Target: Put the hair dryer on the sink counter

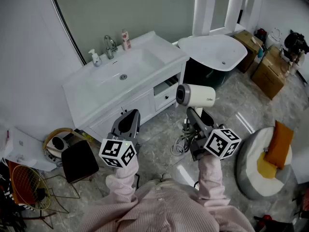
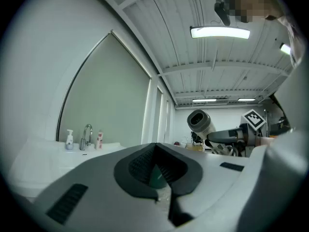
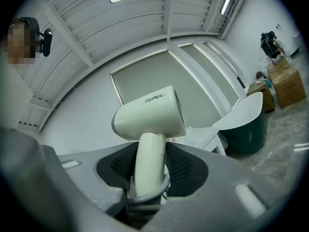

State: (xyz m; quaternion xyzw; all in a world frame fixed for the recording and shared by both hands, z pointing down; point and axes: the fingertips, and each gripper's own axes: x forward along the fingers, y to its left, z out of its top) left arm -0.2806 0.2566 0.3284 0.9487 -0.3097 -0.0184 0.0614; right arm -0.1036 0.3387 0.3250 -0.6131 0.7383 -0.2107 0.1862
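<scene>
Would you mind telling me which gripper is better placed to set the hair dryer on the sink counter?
The right gripper: its jaws clamp the hair dryer by its handle, held up near the sink counter. The left gripper is shut and holds nothing.

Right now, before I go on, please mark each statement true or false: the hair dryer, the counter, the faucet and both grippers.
1. The right gripper holds the hair dryer by its handle. True.
2. The hair dryer lies on the sink counter. False: it is held in the air above the floor, in front of the counter.
3. A faucet stands at the back of the sink counter. True.
4. The left gripper holds a bottle. False: nothing is between its fingers.
</scene>
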